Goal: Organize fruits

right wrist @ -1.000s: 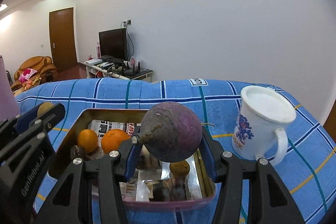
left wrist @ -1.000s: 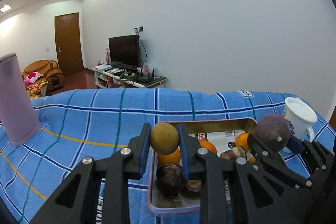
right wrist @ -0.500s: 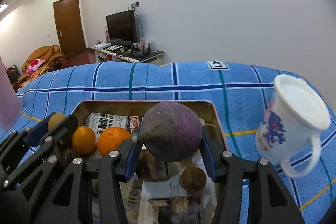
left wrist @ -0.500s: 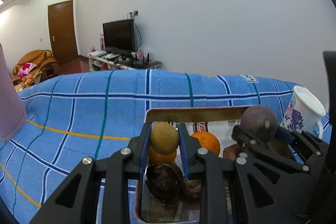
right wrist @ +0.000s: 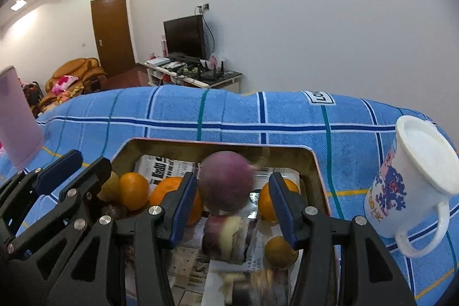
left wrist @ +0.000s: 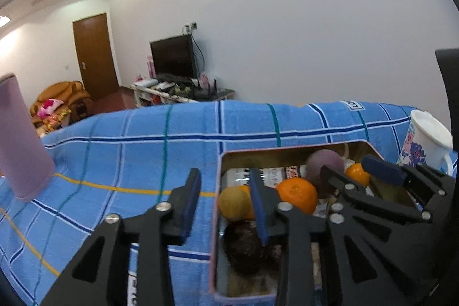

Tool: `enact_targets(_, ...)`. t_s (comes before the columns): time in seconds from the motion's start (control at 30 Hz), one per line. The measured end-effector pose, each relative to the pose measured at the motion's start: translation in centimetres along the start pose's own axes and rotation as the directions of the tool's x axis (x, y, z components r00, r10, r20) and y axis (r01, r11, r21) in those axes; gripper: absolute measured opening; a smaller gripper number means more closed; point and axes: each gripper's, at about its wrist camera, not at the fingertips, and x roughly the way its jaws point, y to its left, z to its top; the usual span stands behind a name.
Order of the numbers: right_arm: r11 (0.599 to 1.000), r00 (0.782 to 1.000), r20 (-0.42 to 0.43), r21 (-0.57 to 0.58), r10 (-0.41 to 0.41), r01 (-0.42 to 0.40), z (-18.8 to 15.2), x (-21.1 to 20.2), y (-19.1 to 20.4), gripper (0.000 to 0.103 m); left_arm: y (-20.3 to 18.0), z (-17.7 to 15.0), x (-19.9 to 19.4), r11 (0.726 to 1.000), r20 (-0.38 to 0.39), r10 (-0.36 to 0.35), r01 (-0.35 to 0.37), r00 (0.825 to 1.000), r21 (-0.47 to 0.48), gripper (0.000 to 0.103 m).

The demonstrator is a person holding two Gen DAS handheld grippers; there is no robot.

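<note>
Fruit has left both tongs within the last second: the left gripper [left wrist: 223,182], which was pinching a yellow-green fruit [left wrist: 233,202], now has its jaws opening with nothing between them, and that fruit lies in the tin [right wrist: 318,179] against the left wall, just beside an orange [left wrist: 297,194]. The right gripper [right wrist: 231,182] was clamped on a purple fruit [right wrist: 226,182]; its blue pads now stand spread with a clear gap on each side, and the fruit shows blurred beyond them, low over the newspaper lining, so it looks dropped or just landing near the far end of the tin. I judge that both fruits of this round are now gathered with the oranges and darker pieces already there, and the tongs are free for whatever is left. Both grippers sit side by side at the near end of the tin, pointing forward and tilted down; the left one straddles the tin's left wall, one finger over the blue checked cloth [left wrist: 143,148]. A white mug [right wrist: 413,185] stands just right of the tin, a pink cylinder [left wrist: 20,145] well apart on the left
</note>
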Motion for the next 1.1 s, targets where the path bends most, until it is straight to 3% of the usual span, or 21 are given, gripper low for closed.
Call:
enact_targets(0.07, 0.999, 0.999, 0.024, 0.020, 0.028, -0.029, 0.1, -0.5, -0.3, 0.055, 0.9, -0.1, -0.6, 0.999, 0.017, 0.012, -0.012, 1.000, -0.039, 0.065)
enact_targets(0.1, 0.999, 0.999, 0.036, 0.029, 0.039, -0.040, 0.2, -0.8, -0.4, 0.057, 1.5, -0.1, -0.9, 0.998, 0.027, 0.013, -0.012, 1.000, -0.061, 0.069)
enact_targets(0.17, 0.997, 0.996, 0.067, 0.055, 0.054, -0.058, 0.3, -1.4, -0.9, 0.068, 2.7, 0.0, -1.5, 0.995, 0.049, 0.028, -0.023, 0.998, -0.101, 0.091)
enact_targets(0.2, 0.995, 0.994, 0.092, 0.073, 0.063, -0.070, 0.3, -2.0, -1.2, 0.070, 3.2, 0.0, -1.8, 0.991, 0.060, 0.047, -0.039, 0.997, -0.127, 0.099)
enact_targets(0.23, 0.993, 0.992, 0.106, 0.084, 0.070, -0.079, 0.4, -2.2, -1.4, 0.078, 3.8, -0.1, -2.1, 0.987, 0.076, 0.059, -0.047, 0.995, -0.151, 0.103)
enact_targets(0.27, 0.990, 0.988, 0.130, 0.102, 0.088, -0.101, 0.2, -2.8, -1.7, 0.088, 4.3, -0.3, -2.6, 0.985, 0.096, 0.057, -0.040, 0.994, -0.168, 0.103)
enact_targets(0.37, 0.988, 0.978, 0.195, 0.116, 0.078, -0.102, -0.2, -4.2, -1.5, 0.090, 4.8, -0.7, -3.6, 0.984, 0.122, 0.080, -0.059, 0.989, -0.167, 0.103)
enact_targets(0.6, 0.998, 0.944, 0.323, 0.027, -0.066, 0.060, -1.7, -6.6, 1.3, 0.090, 5.1, -1.7, -4.8, 0.978, 0.146, 0.158, -0.135, 0.977, -0.156, 0.103)
enact_targets(0.87, 0.994, 0.926, 0.362, 0.023, -0.109, 0.108, -3.2, -9.0, 2.6, 0.090, 5.7, -2.7, -6.3, 0.980, 0.172, 0.161, -0.136, 0.972, -0.147, 0.103)
enact_targets(1.0, 0.996, 0.937, 0.337, 0.019, -0.090, 0.088, -3.6, -9.2, 2.2, 0.091, 5.8, -3.1, -7.4, 0.984, 0.192, 0.146, -0.122, 0.970, -0.132, 0.103)
enact_targets(1.1, 0.994, 0.929, 0.352, 0.032, -0.112, 0.108, -4.3, -10.3, 1.8, 0.100, 5.8, -3.4, -8.0, 0.986, 0.200, 0.132, -0.108, 0.971, -0.125, 0.103)
